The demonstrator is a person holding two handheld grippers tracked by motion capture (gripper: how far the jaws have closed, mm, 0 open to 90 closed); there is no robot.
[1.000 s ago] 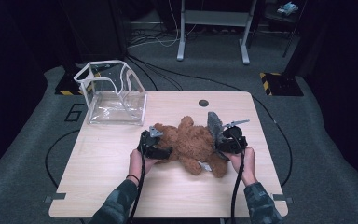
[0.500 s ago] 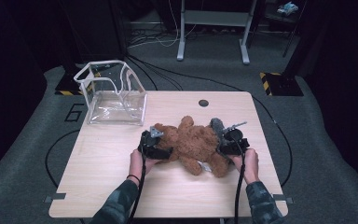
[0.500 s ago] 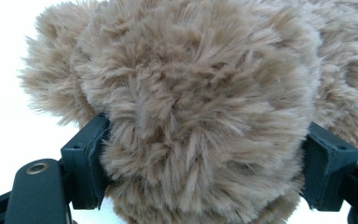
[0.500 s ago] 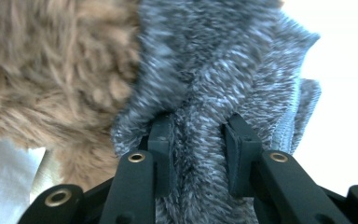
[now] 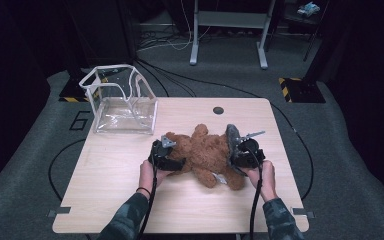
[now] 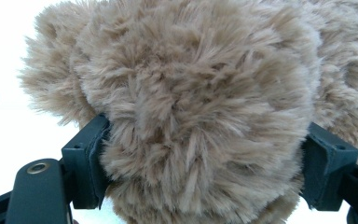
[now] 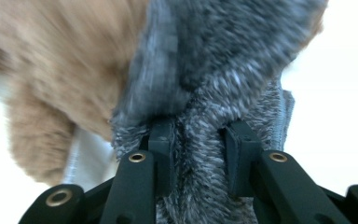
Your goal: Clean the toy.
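Note:
A brown teddy bear [image 5: 202,150] lies in the middle of the wooden table [image 5: 110,200]. My left gripper [image 5: 172,159] is at its left end; in the left gripper view its jaws press into both sides of a round furry part of the bear [image 6: 200,93], so the left gripper [image 6: 207,165] is shut on it. At the bear's right end, my right gripper [image 5: 239,152] is shut on a grey furry fabric piece [image 5: 232,136]. In the right gripper view, the fabric [image 7: 223,60] bunches between the right gripper [image 7: 200,142] jaws, with brown fur [image 7: 74,60] behind it.
A clear plastic bag [image 5: 122,107] with white edges stands open at the table's back left corner. A small dark round hole [image 5: 218,110] sits near the far edge. Cables trail from both grippers toward the near edge.
My right gripper has drawn slightly toward the near edge, and the grey fabric has come lower with it. The left gripper has stayed clamped in place.

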